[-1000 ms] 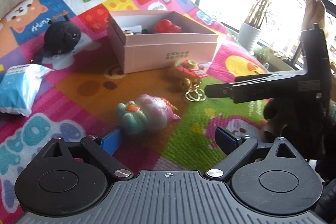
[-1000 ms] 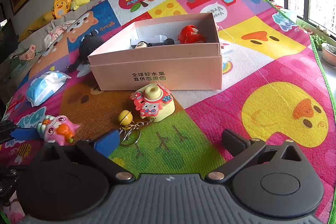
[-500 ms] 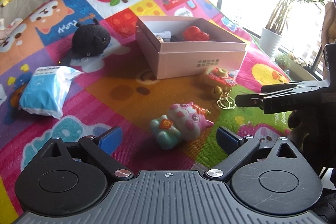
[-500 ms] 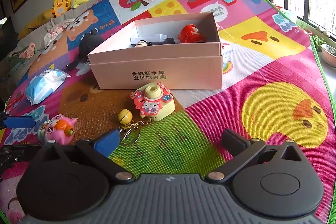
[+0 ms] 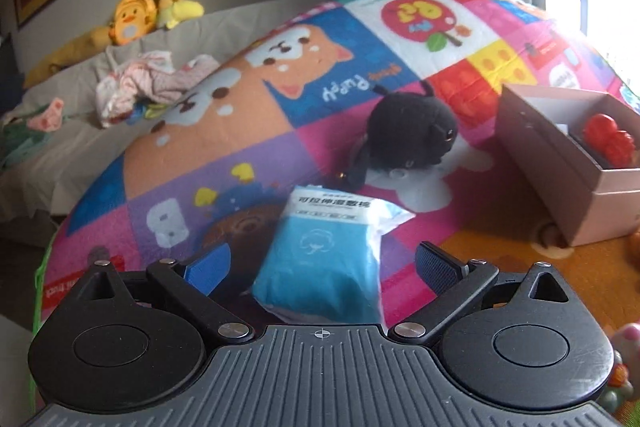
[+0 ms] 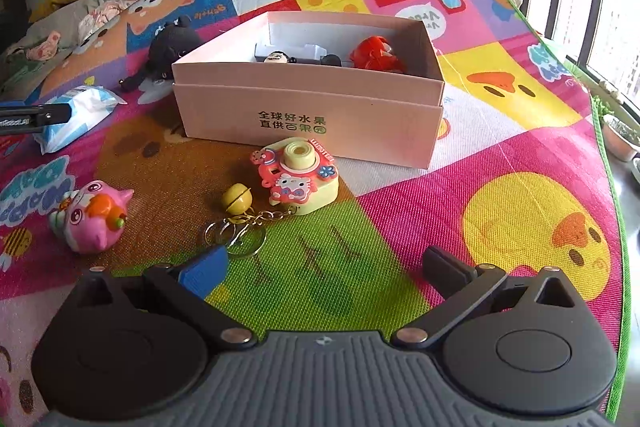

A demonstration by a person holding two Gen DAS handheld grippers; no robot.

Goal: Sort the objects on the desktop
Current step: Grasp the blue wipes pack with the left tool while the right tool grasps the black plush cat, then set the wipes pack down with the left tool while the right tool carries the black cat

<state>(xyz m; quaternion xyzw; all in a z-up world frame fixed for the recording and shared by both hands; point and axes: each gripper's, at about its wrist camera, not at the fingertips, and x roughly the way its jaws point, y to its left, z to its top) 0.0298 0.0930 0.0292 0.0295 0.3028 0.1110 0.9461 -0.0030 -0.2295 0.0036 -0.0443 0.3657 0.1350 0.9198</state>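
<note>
Over the play mat (image 5: pixel 280 115) both tongs gape wide — left tongs (image 5: pixel 322 265) straddling the blue packet (image 5: pixel 324 259), right tongs (image 6: pixel 324 269) empty.

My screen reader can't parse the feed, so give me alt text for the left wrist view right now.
The open left claw points at a blue and white packet lying on a colourful play mat, the packet framed between its blue fingertips. Beyond sits a black plush toy; at right, an open pink box holds a red toy.
</note>
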